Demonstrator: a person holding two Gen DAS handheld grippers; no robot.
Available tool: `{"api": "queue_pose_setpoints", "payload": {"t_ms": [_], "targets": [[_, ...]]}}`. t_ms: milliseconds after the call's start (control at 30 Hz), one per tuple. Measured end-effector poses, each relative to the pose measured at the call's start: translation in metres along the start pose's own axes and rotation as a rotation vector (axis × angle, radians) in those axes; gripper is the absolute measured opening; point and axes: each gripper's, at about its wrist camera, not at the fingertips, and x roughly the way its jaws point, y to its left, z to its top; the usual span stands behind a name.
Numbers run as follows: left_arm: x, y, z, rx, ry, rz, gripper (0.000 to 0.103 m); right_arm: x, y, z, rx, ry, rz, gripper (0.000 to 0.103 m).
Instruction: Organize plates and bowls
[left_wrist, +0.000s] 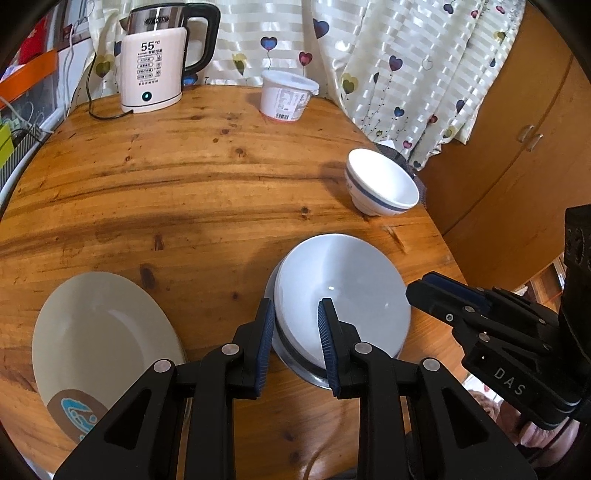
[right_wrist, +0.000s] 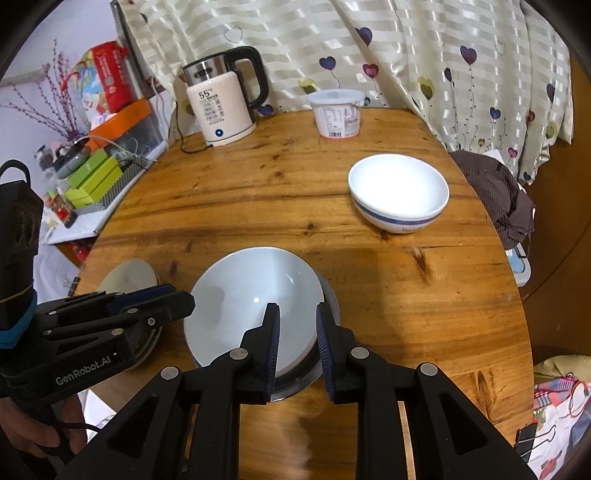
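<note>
Both tongs straddle the near rim of the white dish (left_wrist: 343, 291), nested in a steel bowl (right_wrist: 314, 373) mid-worktop (left_wrist: 203, 192). Left tongs (left_wrist: 295, 347) and right tongs (right_wrist: 297, 352) stand narrow, not visibly pinching. Nesting step, I think; next, fetch the striped bowl (right_wrist: 399, 194) beyond it.

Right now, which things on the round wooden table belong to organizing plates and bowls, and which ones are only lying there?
For the job:
- pale blue-grey bowl sitting in a steel bowl
- white bowl with a blue band
- beige plate with a blue motif

Just lying about:
- cream electric kettle
- white plastic tub with a lid
- dark checked cloth
</note>
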Motion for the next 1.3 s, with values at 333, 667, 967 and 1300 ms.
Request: {"api": "queue_pose_setpoints", "payload": {"t_ms": [333,667,967,1300], "targets": [[-0.006,0.002,0.002,0.0,-0.029,-0.007,0.026,-0.008,0.008,0.004,-0.034,-0.034,-0.001,0.024],[-0.009,0.0,0.006,0.01,-0.047,-0.014,0.026,-0.01,0.012,0.01,-0.046,-0.049,0.003,0.027],[-0.004,-0.001,0.01,0.015,-0.039,-0.018,0.026,-0.01,0.012,0.01,-0.044,-0.047,0.003,0.028],[0.003,-0.003,0.018,0.024,-0.027,-0.02,0.026,-0.003,0.003,0.015,-0.029,-0.043,0.001,0.028]]}}
